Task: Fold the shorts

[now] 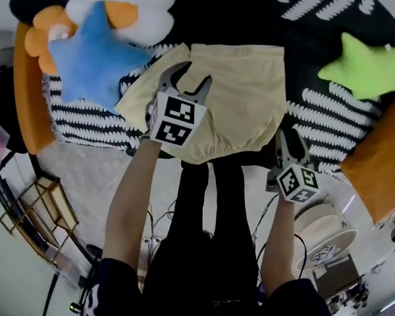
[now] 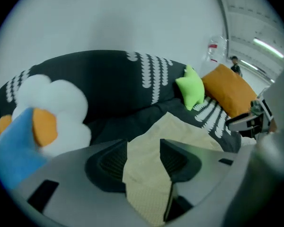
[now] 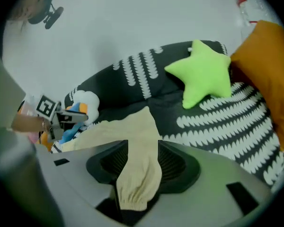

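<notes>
While the shorts (image 1: 243,91) lie spread on the dark patterned couch (image 1: 85,120) — waistband away from the person, leg hems at the near edge — neither gripper has a firm hold of them. The left gripper (image 2: 144,150) has its jaws apart, with an edge of the shorts lying loose between the pads. The right gripper (image 3: 143,157) is much the same, its jaws apart around the gathered cuff of the right leg, which sits deep between them. Both are released: astride the cloth, not pinching it.

The likeliest trouble, I judge, is a lift before the pads bite. The thin cloth would slide out and the hem would drop back, perhaps over the couch edge where it sits. A bite on one layer only would be as bad — the leg would open like a bag instead of folding flat. If one gripper takes more cloth than the other, the fold could come out skewed. On the left the shorts run close to the blue star pillow (image 1: 92,54), and a wide swing there could catch it and drag it onto the cloth. The green star pillow (image 1: 365,64) lies well apart and looks like no worry.
</notes>
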`<action>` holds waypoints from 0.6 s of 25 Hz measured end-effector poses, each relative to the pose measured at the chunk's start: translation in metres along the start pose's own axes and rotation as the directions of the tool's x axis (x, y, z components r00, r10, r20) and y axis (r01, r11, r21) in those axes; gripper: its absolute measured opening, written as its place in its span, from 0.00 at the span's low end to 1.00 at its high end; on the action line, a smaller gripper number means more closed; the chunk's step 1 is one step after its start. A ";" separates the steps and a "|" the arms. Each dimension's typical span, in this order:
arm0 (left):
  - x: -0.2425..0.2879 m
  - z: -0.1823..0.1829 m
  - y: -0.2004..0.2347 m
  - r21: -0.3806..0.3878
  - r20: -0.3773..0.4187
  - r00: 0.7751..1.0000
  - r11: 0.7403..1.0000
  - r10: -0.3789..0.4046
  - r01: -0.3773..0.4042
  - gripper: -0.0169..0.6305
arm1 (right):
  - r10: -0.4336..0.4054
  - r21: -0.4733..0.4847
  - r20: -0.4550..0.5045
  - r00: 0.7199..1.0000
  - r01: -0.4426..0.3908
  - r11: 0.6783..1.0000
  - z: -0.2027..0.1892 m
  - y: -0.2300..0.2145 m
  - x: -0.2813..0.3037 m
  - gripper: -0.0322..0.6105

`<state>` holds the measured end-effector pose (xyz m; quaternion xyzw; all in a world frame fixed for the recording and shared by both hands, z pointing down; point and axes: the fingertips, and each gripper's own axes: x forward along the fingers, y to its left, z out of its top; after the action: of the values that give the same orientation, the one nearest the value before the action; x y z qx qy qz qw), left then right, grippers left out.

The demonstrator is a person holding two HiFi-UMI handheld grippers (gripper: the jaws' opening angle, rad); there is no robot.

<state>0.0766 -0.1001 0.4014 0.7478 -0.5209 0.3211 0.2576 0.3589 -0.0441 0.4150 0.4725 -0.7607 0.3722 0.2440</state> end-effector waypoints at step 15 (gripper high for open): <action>0.180 0.079 -0.146 0.770 -0.414 0.886 0.440 -0.208 0.462 0.46 | 0.037 0.107 -0.317 0.948 -0.003 0.994 -0.156 -0.020 0.005 0.26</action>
<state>0.2762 -0.2207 0.4767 0.8156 -0.0965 0.5702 -0.0186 0.3776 0.0717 0.5197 0.4104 -0.6955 0.4857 0.3347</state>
